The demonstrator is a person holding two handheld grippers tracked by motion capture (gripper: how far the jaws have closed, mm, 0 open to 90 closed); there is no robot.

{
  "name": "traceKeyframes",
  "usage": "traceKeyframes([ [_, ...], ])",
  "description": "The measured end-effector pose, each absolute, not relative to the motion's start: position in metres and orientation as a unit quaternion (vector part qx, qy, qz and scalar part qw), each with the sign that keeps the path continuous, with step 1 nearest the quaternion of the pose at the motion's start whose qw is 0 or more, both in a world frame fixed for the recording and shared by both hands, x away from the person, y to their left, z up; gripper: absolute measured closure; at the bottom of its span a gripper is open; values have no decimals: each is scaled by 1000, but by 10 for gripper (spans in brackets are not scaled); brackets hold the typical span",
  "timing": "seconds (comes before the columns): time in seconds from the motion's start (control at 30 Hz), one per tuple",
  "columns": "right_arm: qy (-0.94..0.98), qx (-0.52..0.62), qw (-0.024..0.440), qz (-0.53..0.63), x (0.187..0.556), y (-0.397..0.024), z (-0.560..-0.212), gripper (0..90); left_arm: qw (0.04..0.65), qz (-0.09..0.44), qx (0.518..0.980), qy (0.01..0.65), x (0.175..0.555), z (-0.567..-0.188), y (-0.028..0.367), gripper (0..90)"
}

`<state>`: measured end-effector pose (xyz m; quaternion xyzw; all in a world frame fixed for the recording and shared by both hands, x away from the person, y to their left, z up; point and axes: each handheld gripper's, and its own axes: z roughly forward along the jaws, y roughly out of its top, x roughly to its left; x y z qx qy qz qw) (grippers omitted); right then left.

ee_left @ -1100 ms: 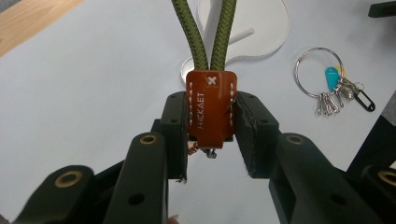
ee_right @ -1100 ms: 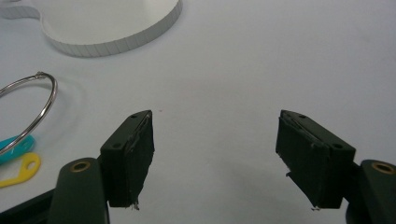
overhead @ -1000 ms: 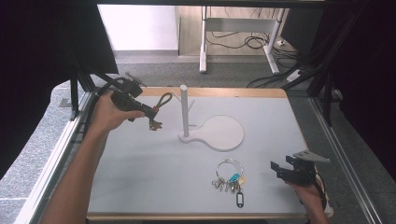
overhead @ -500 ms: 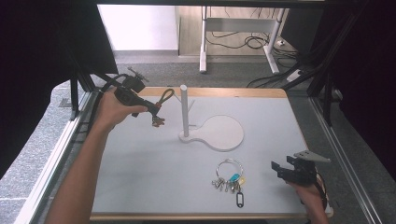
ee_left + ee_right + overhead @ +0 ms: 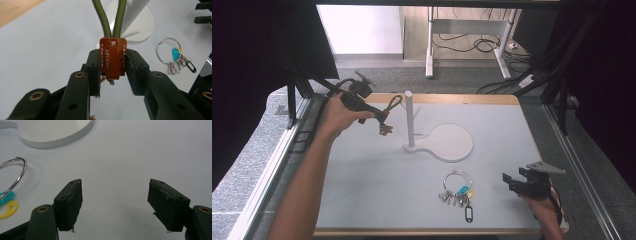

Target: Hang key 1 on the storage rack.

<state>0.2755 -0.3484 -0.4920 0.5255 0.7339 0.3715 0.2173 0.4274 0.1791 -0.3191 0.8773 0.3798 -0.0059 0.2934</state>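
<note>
My left gripper (image 5: pixel 381 118) is raised over the table's far left, shut on a keychain with a brown leather tab (image 5: pixel 112 57) and a green rope loop (image 5: pixel 394 103). The loop reaches toward the white post (image 5: pixel 410 119) of a stand with a round white base (image 5: pixel 452 142). Small keys (image 5: pixel 385 130) dangle under the tab. A metal ring of keys with coloured tags (image 5: pixel 457 188) lies on the table near the front. My right gripper (image 5: pixel 512 181) hovers at the front right, open, nothing between its jaws (image 5: pixel 115 205).
The grey tabletop (image 5: pixel 362 180) has a wooden edge along its far side (image 5: pixel 462 98). Black frame rails run along both sides. The ring of keys (image 5: pixel 12 173) lies just left of my right gripper.
My left gripper has risen and shifted right toward the post, carrying the keychain; the rope loop now sits close beside the post's top. The right gripper has stayed still.
</note>
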Motion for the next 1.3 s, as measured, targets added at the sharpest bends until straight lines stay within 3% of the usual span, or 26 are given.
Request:
traceKeyframes([
  [0.77,737,523,219,368,276,-346,-494,281,269,1,890,368,427,-347,155,647],
  [1.1,739,518,223,368,275,-345,-493,281,256,38,894,365,401,-373,155,464],
  [1.3,740,508,233,375,274,-342,-491,279,261,28,891,371,370,-400,166,419],
])
